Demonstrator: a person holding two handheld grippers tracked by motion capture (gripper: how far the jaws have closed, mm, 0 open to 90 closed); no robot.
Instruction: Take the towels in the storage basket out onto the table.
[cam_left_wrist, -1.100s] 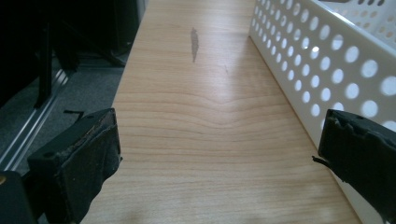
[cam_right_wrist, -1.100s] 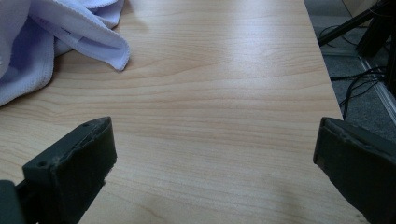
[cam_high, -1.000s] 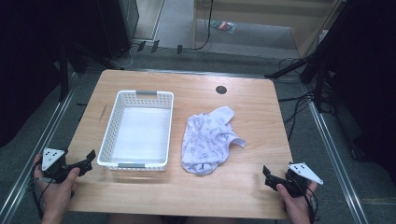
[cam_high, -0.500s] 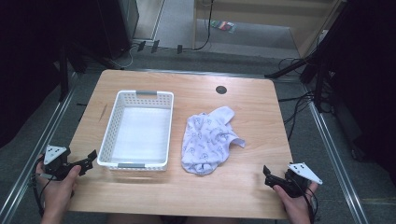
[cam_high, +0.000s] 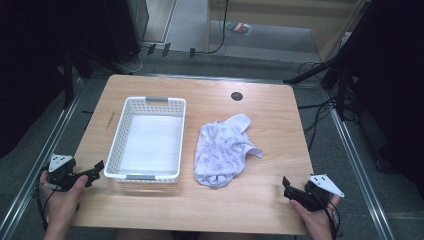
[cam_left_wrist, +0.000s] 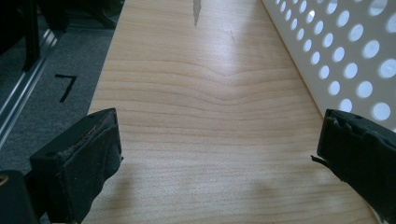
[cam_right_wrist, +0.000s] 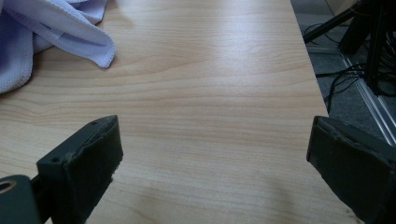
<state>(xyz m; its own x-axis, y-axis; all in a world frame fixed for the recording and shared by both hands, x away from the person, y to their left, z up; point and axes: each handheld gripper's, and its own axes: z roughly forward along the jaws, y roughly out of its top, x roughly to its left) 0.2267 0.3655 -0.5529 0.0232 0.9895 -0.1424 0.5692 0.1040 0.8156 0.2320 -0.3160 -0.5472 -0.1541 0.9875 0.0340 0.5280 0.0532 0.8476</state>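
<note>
High view overhead, far; both claw views low, close over table (cam_high: 260, 107).

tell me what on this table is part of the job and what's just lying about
Part of the job:
garment, crumpled on the table beside the basket
basket, white, with nothing in it
left gripper, open
right gripper, open

Just lying about:
cable hole in the tabletop
cables on the floor

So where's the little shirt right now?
In the high view, the little shirt lies crumpled on the table, just right of the white basket.
</note>
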